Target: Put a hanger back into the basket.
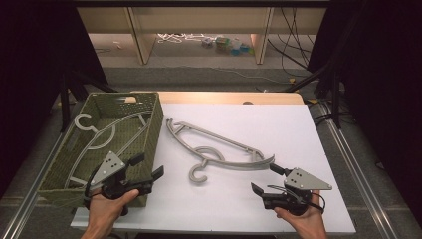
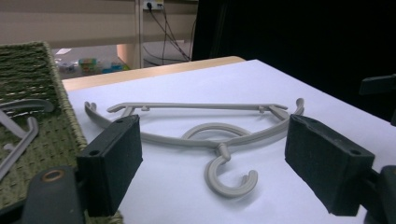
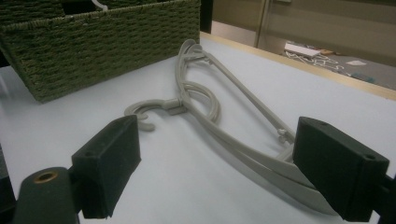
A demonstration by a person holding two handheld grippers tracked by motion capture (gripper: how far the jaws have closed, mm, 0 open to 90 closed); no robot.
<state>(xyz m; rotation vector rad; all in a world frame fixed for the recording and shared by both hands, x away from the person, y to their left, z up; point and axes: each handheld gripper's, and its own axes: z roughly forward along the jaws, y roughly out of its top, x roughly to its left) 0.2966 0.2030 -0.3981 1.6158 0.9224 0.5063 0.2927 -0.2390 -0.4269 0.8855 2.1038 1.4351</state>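
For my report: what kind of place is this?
Probably a lab or workshop set up for recording: a white table framed by dark curtains, loose cables on the floor, and a hand-held gripper.

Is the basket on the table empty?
No, a grey hanger lies inside the green basket, seen from the high view.

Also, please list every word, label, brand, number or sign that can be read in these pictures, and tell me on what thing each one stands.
None can be read.
Hanger on the table: plain grey, no marking visible.
Hanger in the basket: no marking visible.
Basket: woven green, no label.
Left gripper and right gripper: black jaws, grey plates, no print.
Small coloured things on the far floor: too small and blurred to tell.
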